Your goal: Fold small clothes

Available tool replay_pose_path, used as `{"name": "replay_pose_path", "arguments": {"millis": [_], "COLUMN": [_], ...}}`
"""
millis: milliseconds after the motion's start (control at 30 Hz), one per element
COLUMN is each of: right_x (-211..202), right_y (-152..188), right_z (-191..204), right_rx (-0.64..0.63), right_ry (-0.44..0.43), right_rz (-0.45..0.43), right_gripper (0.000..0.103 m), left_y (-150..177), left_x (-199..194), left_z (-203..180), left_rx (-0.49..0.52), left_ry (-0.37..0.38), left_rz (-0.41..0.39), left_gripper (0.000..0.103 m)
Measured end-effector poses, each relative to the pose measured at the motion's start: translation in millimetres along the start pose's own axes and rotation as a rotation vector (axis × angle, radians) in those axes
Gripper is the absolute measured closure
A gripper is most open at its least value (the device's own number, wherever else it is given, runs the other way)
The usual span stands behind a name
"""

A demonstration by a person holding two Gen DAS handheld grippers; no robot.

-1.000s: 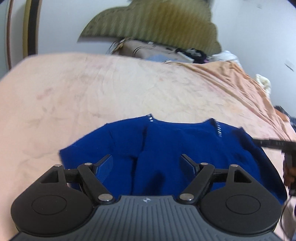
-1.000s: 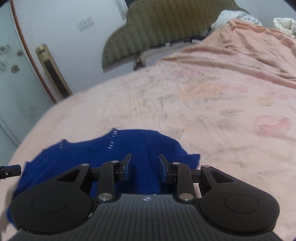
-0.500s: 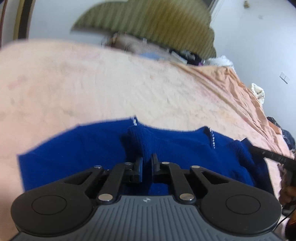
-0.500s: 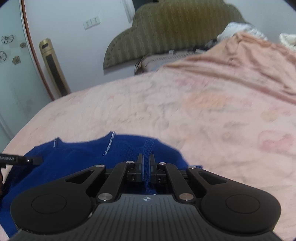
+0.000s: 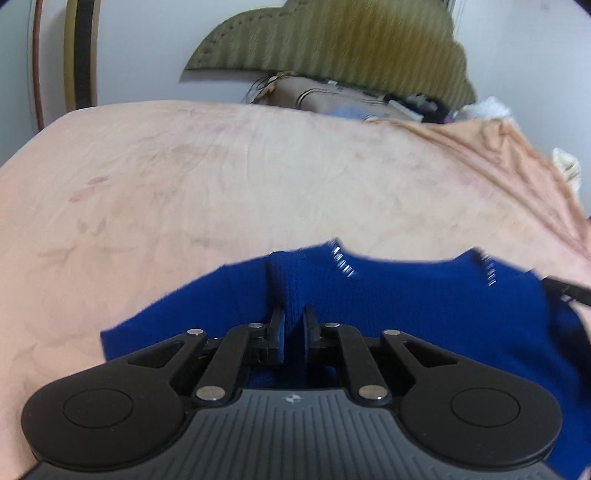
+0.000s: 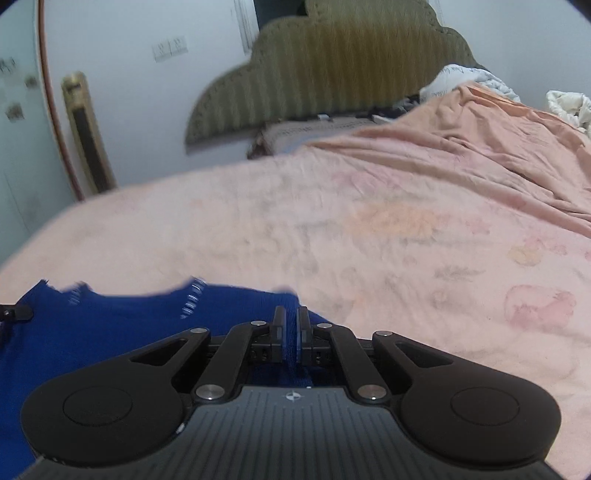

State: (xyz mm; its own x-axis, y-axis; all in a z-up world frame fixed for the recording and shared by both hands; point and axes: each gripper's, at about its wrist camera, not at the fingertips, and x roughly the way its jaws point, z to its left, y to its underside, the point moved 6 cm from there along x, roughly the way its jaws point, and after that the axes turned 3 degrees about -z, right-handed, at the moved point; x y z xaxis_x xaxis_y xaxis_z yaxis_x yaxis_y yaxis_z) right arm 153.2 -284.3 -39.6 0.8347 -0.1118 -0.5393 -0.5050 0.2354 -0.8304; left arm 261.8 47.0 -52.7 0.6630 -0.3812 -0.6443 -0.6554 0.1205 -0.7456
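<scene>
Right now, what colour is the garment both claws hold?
Deep blue garment, clearest in the left wrist view.

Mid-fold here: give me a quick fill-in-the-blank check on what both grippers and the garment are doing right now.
1. The left gripper is shut on a pinch of the ____ sweater.
2. The right gripper has its jaws ____ on the same sweater.
3. The sweater lies on a ____ blanket.
4. Behind the bed stands an olive, striped ____.

Missing words: blue; shut; pink; headboard

Bed (image 6: pixel 369 229) covered by a peach floral sheet (wrinkled at right); scalloped olive headboard (image 6: pixel 332 74) against a pale wall (image 6: pixel 129 29); wall switches (image 6: pixel 170 48); gold-framed upright panel (image 6: pixel 86 136) at left.
</scene>
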Motion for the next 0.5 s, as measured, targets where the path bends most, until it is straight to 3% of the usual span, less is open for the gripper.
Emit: {"name": "replay_pose_path", "arguments": {"millis": [67, 133, 167, 200, 267, 333, 433, 500], "right_x": [-2.4, -23.4, -33.6, -44.8, -63.3, -73.2, -80.6, -75.5], "right_y": [0.9, -3.6, -3.9, -3.4, 4.3, 17.4, 37.6, 48.0], "right_z": [-1.5, 2.4, 7.6, 16.6, 40.1, 62.4, 94.0, 106.6], "right_rx": [0.005, -0.008, -0.038, -0.080, -0.168, -0.224, -0.270, -0.315], "right_ry": [0.045, 0.056, 0.051, 0.034, -0.029, -0.092, -0.186, -0.174], "right_rz": [-0.002, -0.052, -0.072, -0.084, -0.081, -0.037, 0.009, 0.043], "right_gripper": [0.072, 0.060, 0.055, 0.051, 0.045, 0.040, 0.030, 0.016], "left_y": [2.3, 1.7, 0.9, 1.5, 6.1, 13.0, 27.4, 37.6], "left_x": [-10.9, -24.2, -32.5, -41.5, -59.1, -68.8, -57.4, -49.3], "left_z": [2.3, 2.1, 2.2, 1.0, -4.7, -12.5, -12.7, -7.8], "left_rx": [-0.008, 0.010, 0.022, 0.032, 0.059, 0.095, 0.101, 0.070], "left_ry": [-0.014, -0.055, -0.083, -0.104, -0.127, -0.157, -0.234, -0.266], "left_rz": [-0.022, -0.044, -0.061, -0.083, -0.127, -0.137, -0.054, -0.011], "left_gripper": [0.088, 0.076, 0.061, 0.038, 0.018, 0.018, 0.018, 0.018]}}
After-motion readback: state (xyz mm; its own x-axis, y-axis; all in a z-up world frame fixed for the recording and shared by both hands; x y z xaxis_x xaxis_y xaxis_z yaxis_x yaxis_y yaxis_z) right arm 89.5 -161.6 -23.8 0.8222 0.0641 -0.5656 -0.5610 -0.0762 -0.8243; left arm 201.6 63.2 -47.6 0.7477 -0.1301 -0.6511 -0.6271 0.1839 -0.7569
